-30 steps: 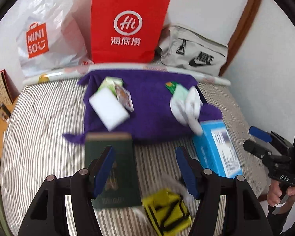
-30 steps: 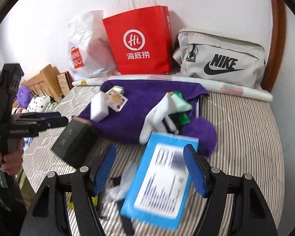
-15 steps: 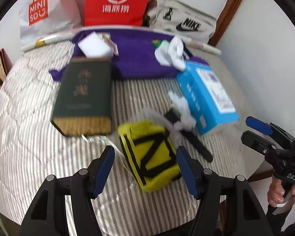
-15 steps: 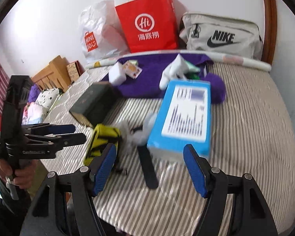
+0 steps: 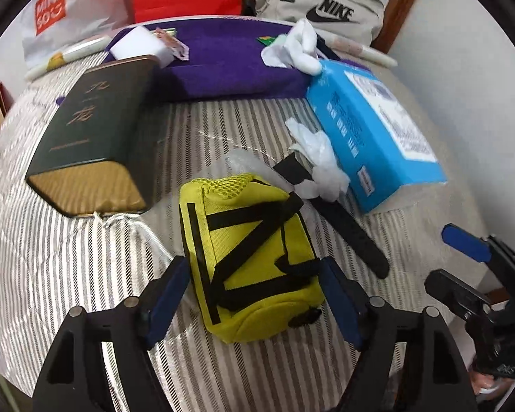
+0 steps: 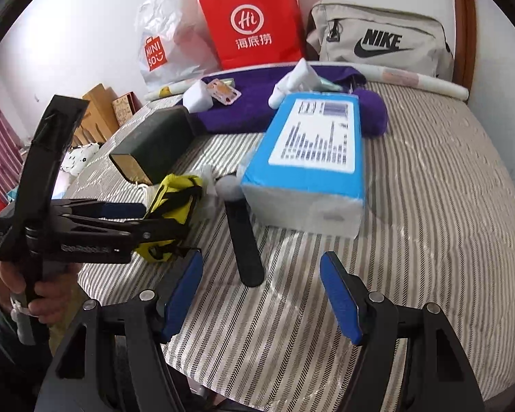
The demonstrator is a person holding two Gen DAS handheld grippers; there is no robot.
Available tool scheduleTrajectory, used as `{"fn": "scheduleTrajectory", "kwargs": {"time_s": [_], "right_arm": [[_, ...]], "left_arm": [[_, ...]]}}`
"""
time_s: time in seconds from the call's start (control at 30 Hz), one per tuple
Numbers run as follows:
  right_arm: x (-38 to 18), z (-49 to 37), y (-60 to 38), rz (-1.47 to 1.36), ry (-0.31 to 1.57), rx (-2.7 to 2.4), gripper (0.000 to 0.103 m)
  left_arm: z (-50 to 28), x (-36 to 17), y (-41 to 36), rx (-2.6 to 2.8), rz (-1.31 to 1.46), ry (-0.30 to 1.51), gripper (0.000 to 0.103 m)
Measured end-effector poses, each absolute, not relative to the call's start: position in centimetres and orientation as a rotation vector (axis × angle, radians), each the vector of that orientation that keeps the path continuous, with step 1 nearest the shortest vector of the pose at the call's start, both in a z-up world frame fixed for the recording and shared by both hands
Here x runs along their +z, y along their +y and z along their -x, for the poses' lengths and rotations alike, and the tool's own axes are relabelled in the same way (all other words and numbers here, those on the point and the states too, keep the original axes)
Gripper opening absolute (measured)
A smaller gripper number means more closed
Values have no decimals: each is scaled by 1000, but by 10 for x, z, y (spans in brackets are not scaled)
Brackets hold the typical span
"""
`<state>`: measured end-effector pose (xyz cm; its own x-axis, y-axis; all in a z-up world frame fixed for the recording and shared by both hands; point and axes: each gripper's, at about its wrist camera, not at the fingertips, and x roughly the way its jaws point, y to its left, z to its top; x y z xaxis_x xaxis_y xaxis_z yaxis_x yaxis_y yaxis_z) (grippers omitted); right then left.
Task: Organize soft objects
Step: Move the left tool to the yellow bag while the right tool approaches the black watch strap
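Both grippers have dropped closer: left gripper (image 5: 254, 295) jaws, opening, straddle the yellow pouch (image 5: 250, 261) lower-centre to grasp it; right gripper (image 6: 261, 295) gapes empty.

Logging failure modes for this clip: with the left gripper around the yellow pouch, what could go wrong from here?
1. The left gripper has its jaws opening astride the yellow pouch without pressing it; the soft fabric may squash and slip on closing.
2. The black strap lies against the pouch's far edge and could be dragged along.
3. The crumpled white plastic on that strap might follow.
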<state>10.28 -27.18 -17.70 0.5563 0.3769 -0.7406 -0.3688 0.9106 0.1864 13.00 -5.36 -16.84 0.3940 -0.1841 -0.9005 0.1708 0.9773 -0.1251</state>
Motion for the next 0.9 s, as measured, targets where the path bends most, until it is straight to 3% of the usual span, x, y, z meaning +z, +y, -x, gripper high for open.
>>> {"fn": "scheduleTrajectory", "kwargs": {"time_s": [0.27, 0.3, 0.43, 0.47, 0.5, 0.63, 0.67, 0.77, 0.9], "right_arm": [[-186, -104, -275, -31, 885, 451, 70], [-187, -104, -274, -30, 885, 454, 70], [-190, -104, -264, -12, 882, 467, 70], [-191, -105, -261, -2, 882, 472, 70], [-192, -106, -259, 4, 881, 474, 69], [-198, -113, -249, 46, 894, 463, 68], [-199, -114, -248, 50, 898, 458, 68], [-198, -113, -253, 36, 900, 450, 68], [-195, -108, -267, 20, 899, 426, 68]], "left_arm": [[-127, -174, -66, -211, -61, 1110, 79], [-125, -173, -64, -212, -58, 1100, 69], [-117, -163, -52, -247, -22, 1078, 55], [-115, -161, -50, -243, -24, 1075, 39], [-114, -161, -47, -246, -25, 1082, 38], [-111, -166, -44, -267, -8, 1103, 40], [-110, -166, -44, -275, -5, 1100, 43], [-109, -165, -48, -337, 17, 1110, 68], [-108, -164, -55, -366, 29, 1103, 76]]}}
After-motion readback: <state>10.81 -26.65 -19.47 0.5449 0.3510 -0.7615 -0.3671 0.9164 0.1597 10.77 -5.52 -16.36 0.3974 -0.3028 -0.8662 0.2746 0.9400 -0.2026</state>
